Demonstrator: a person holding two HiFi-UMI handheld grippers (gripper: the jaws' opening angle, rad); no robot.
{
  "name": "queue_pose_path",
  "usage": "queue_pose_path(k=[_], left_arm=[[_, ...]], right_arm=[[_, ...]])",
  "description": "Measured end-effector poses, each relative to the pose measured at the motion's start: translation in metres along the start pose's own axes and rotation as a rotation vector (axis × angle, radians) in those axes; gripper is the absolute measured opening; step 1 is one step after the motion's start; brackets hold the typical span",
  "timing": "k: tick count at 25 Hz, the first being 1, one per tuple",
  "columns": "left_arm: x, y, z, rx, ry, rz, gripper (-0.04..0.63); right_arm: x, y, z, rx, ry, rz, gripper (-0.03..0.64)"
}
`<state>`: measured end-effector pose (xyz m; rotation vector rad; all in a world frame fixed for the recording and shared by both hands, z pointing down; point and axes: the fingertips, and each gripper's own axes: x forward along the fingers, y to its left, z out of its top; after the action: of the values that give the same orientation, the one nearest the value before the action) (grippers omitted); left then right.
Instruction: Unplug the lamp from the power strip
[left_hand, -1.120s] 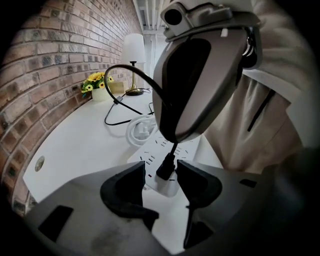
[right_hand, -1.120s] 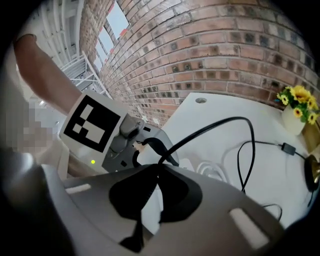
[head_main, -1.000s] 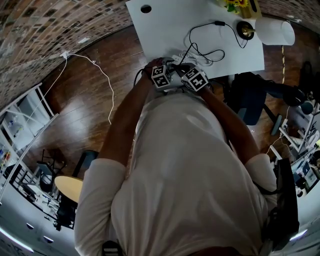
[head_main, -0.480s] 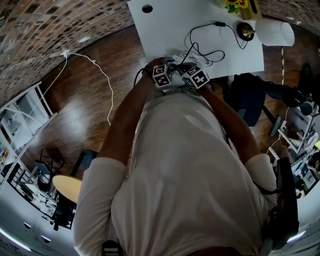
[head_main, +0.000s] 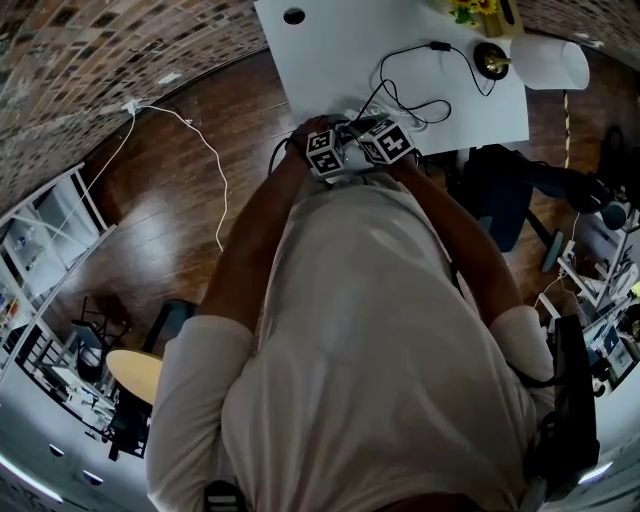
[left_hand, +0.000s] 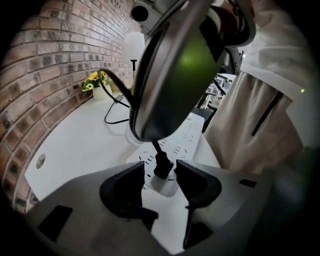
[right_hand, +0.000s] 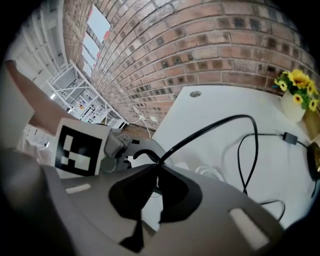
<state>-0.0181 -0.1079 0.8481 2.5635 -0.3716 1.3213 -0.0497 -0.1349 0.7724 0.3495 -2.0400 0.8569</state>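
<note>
A white power strip (left_hand: 192, 137) lies at the near edge of the white table (head_main: 330, 60). A black plug (left_hand: 161, 167) sits in it. My left gripper (left_hand: 160, 172) is open, one jaw on each side of the plug, with small gaps to it. My right gripper (right_hand: 155, 185) is shut on the lamp's black cable (right_hand: 210, 130) just above the plug; its body (left_hand: 175, 70) looms over the strip. In the head view both marker cubes, left (head_main: 320, 155) and right (head_main: 390, 143), sit close together. The cable (head_main: 420, 105) loops across to the lamp (head_main: 545, 62).
A vase of yellow flowers (right_hand: 297, 92) stands at the back by the brick wall. The table has a round cable hole (right_hand: 195, 93). A white cord (head_main: 200, 150) trails over the wooden floor at the left. A dark chair (head_main: 500, 190) is at the right.
The right gripper's cube has shifted a little up the picture toward the strip and rolled slightly. The left gripper has stayed put.
</note>
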Motion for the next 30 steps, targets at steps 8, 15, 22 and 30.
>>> queue_pose_path(k=[8,15,22,30], left_arm=[[-0.001,0.003,0.001,0.009,0.002,-0.005,0.202],[-0.001,0.009,-0.001,-0.037,0.045,0.052,0.257],[-0.005,0.025,-0.001,0.008,0.094,0.125,0.311],[-0.019,0.044,-0.013,-0.028,0.166,0.208,0.282]], right_arm=[[-0.049,-0.006,0.008,-0.070,-0.063,-0.006,0.011],[-0.055,-0.016,-0.011,0.084,-0.106,0.012,0.014],[-0.059,-0.041,-0.017,0.141,-0.056,-0.005,0.015],[-0.055,-0.053,-0.017,0.228,0.002,0.064,0.018]])
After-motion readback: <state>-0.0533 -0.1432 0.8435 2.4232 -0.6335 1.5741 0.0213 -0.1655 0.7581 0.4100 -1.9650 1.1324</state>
